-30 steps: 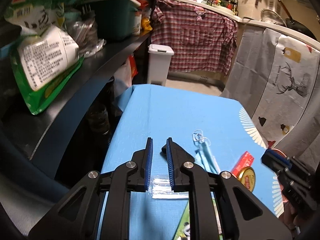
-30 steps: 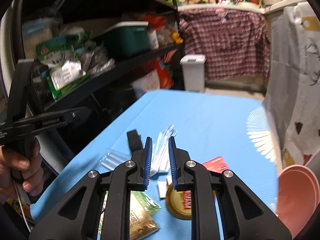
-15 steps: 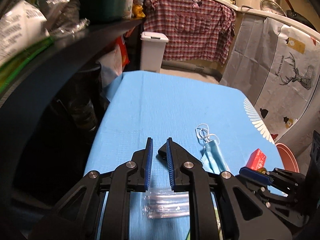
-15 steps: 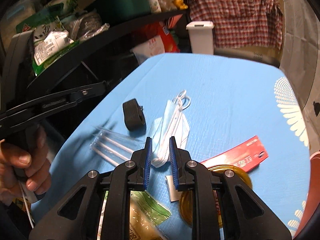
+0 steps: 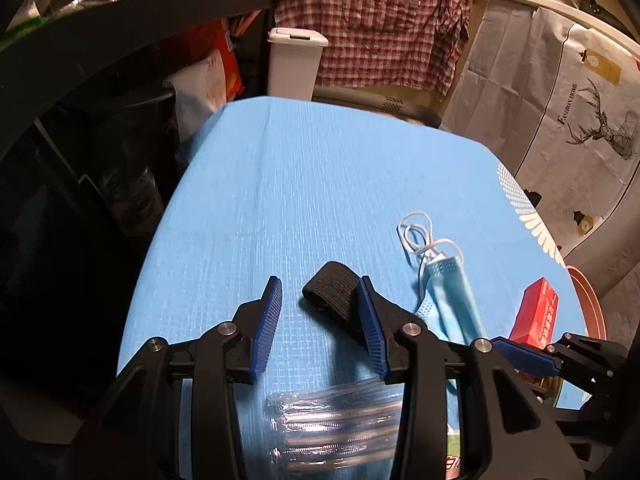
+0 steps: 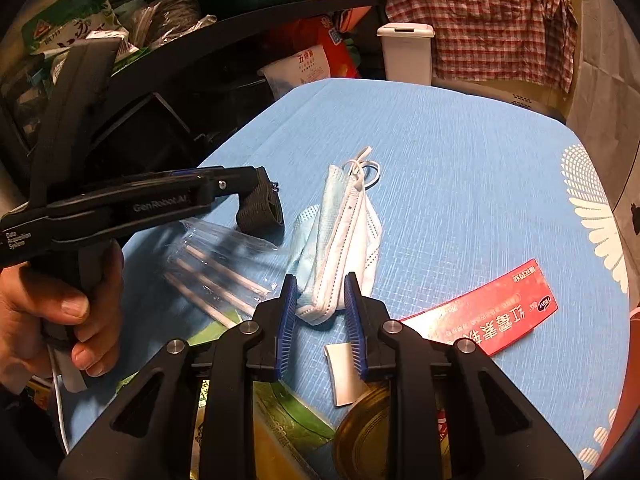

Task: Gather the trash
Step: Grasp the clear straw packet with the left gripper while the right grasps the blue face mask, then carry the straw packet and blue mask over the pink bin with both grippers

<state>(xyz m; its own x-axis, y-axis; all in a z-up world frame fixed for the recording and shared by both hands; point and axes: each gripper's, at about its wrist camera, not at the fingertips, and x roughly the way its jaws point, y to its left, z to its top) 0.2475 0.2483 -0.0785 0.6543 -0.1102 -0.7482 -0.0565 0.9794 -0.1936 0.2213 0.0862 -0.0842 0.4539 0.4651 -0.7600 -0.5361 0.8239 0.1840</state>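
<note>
Blue cloth covers the desk (image 5: 320, 184), with a white bin (image 5: 295, 64) behind it. From the left wrist, the left tool (image 5: 318, 320) has just been opening, and its jaws now stand apart over a black strap (image 5: 332, 292). The strap touches the right jaw but is not pinched. It looks soft and light, so grab it across the loop. A clear straw pack (image 5: 336, 424) lies just under the tool and looks slippery.

From the right wrist, the right tool (image 6: 320, 312) has its jaws a little apart, with the near end of a mask (image 6: 340, 236) between them. I think the pads are not squeezing it yet, though it is hard to tell. The mask is floppy and light, so pinch the folded edge. A red box (image 6: 492, 316) lies flat beside it.
</note>
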